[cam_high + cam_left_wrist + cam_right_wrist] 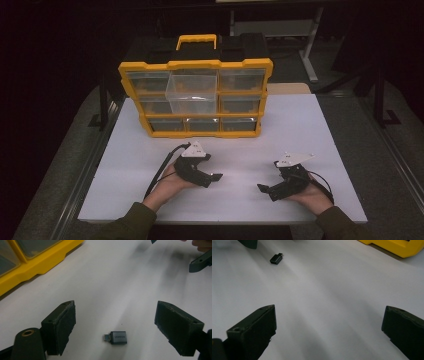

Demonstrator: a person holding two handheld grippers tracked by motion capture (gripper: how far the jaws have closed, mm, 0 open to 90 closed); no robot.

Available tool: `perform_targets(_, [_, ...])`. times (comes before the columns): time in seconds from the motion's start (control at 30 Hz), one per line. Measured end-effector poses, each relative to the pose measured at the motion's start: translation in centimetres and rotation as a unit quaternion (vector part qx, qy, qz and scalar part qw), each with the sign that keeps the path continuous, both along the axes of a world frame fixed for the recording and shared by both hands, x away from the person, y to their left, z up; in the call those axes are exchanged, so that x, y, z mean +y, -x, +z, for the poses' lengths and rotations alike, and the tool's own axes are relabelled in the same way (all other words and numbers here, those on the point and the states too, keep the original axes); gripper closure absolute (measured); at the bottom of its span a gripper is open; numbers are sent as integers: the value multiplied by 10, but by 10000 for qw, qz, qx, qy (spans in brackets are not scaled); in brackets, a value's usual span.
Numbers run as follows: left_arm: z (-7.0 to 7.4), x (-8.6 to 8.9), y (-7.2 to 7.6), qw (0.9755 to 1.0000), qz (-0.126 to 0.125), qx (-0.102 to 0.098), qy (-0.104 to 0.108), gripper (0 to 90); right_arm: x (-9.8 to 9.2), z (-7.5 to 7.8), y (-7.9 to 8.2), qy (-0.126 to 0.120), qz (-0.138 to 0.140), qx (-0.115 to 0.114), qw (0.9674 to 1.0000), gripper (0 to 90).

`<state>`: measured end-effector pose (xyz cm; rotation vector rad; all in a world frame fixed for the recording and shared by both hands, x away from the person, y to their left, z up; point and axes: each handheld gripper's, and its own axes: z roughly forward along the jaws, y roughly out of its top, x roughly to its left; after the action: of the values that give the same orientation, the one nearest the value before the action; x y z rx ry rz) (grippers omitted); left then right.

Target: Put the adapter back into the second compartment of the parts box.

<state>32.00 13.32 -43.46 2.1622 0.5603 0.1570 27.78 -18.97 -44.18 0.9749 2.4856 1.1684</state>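
Note:
A small grey USB adapter [117, 337] lies flat on the white table board [310, 130]. It rests between the wide-apart jaws of my left gripper [116, 315], near their base, touching neither pad. In the high view the left gripper [212, 177] is held low over the board at centre left, pointing right. My right gripper [265, 189] points left toward it and is open with nothing inside. In the right gripper view the adapter [276, 258] lies far ahead at the upper left, well beyond the open right gripper [329, 315].
A yellow organiser case [195, 64] with clear drawers stands at the back of the board; its top middle drawer [194, 92] is pulled out. Its yellow edge [37, 265] is close to the left gripper's left side. A dark floor surrounds the table.

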Motion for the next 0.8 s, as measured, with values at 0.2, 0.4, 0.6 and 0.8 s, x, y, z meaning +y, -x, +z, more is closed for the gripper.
perform_targets(0.2, [-2, -1, 3, 10000, 39, -23, -69, 198, 0, 0, 0, -1, -7, 10, 10000, 0])
perform_targets(0.4, [-5, -3, 5, 9998, 86, -56, -156, 245, 0, 0, 0, 0, -10, 19, 10000, 0])
perform_targets(0.6, [-9, -3, 7, 9997, 109, -57, -218, 283, -1, 0, 0, -3, -16, 17, 10000, 0])
perform_targets(0.8, [-13, -4, 9, 9994, 147, -58, -320, 317, -1, 0, 0, 1, -14, 22, 10000, 0])
